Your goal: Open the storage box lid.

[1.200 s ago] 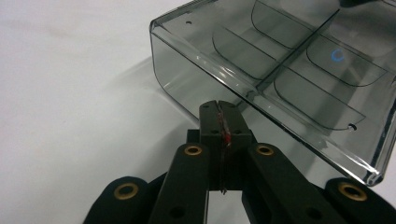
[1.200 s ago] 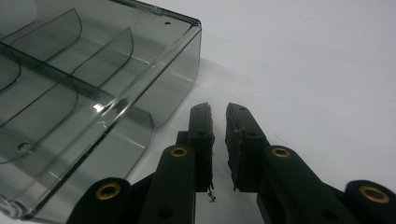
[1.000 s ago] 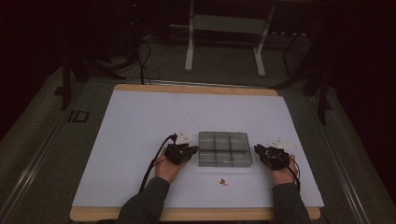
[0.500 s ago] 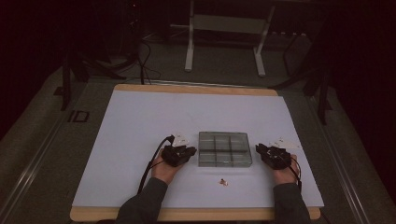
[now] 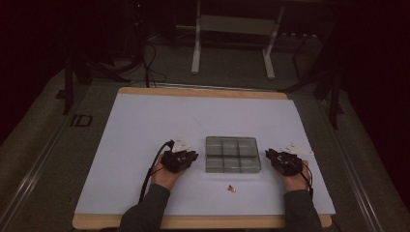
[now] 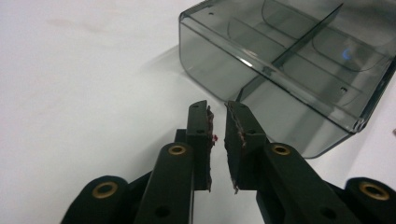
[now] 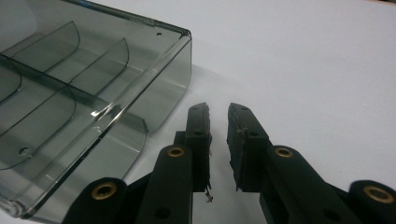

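While a small brown bit [image 5: 232,188] lies nearest the person, just before the divided clear box [image 5: 232,154], the left hand-held gripper [image 5: 192,156], jaws just opening, slightly spread and empty, flanks the box opposite the right hand-held gripper [image 5: 271,157], likewise slightly spread and empty, on the tabletop [image 5: 145,121].

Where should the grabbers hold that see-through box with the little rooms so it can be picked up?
Best by its two short end walls, one grabber from each side. The box lies flat and is too wide for one grabber, but its walls are thin and stand upright, so each could probably be pinched from above. The left grabber and right grabber already sit beside those ends, jaws slightly apart and holding nothing.
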`<state>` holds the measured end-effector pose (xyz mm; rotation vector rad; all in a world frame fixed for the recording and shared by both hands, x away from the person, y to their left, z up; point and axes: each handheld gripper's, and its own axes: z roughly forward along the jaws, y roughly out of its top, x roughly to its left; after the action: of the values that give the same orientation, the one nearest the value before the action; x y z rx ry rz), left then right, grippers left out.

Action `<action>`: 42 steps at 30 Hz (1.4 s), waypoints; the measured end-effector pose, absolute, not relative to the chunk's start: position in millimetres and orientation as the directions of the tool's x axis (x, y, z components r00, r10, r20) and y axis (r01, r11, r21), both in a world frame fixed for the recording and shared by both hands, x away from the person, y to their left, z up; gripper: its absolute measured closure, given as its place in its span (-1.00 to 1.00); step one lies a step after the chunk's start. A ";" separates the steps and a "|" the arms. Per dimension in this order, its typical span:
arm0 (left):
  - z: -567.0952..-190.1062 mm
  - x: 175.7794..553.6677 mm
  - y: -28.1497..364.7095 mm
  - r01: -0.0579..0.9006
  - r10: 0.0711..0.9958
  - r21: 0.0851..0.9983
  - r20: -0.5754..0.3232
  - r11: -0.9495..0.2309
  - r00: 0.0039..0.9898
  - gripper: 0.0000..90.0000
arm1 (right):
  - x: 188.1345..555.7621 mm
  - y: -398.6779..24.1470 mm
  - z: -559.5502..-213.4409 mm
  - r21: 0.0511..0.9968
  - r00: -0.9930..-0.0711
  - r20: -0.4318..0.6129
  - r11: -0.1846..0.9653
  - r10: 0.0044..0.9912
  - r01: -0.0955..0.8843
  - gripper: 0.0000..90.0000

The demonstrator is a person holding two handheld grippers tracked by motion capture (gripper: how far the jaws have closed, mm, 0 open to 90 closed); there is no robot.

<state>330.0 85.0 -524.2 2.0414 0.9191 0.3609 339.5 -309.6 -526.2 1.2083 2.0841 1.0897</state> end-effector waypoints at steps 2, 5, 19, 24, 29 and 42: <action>-524.6 328.6 86.3 0.476 0.723 0.792 -0.064 -0.382 0.688 0.72 | 338.7 -309.2 -525.7 0.831 -0.505 -0.031 0.303 0.862 0.467 0.79; -524.6 326.7 87.2 0.473 0.723 0.789 -0.055 -0.391 0.689 0.67 | 337.5 -308.0 -525.0 0.834 -0.518 -0.039 0.314 0.854 0.455 0.79; -523.0 321.0 97.3 0.467 0.737 0.807 -0.060 -0.360 0.673 0.49 | 332.9 -305.5 -516.1 0.840 -0.532 0.014 0.279 0.846 0.466 0.64; -520.6 318.3 98.8 0.469 0.740 0.806 -0.058 -0.361 0.670 0.45 | 331.0 -308.2 -510.5 0.847 -0.526 0.034 0.255 0.850 0.467 0.63; -520.5 316.8 100.6 0.468 0.741 0.805 -0.055 -0.364 0.670 0.44 | 327.5 -308.6 -507.1 0.853 -0.529 0.050 0.239 0.847 0.464 0.65; -522.6 317.4 106.2 0.470 0.756 0.806 -0.044 -0.359 0.653 0.44 | 317.9 -300.0 -498.3 0.863 -0.571 0.074 0.235 0.817 0.448 0.90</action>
<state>317.4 106.2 -522.6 2.0222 0.9527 0.4275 317.9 -300.0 -498.3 1.1630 2.1207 1.2762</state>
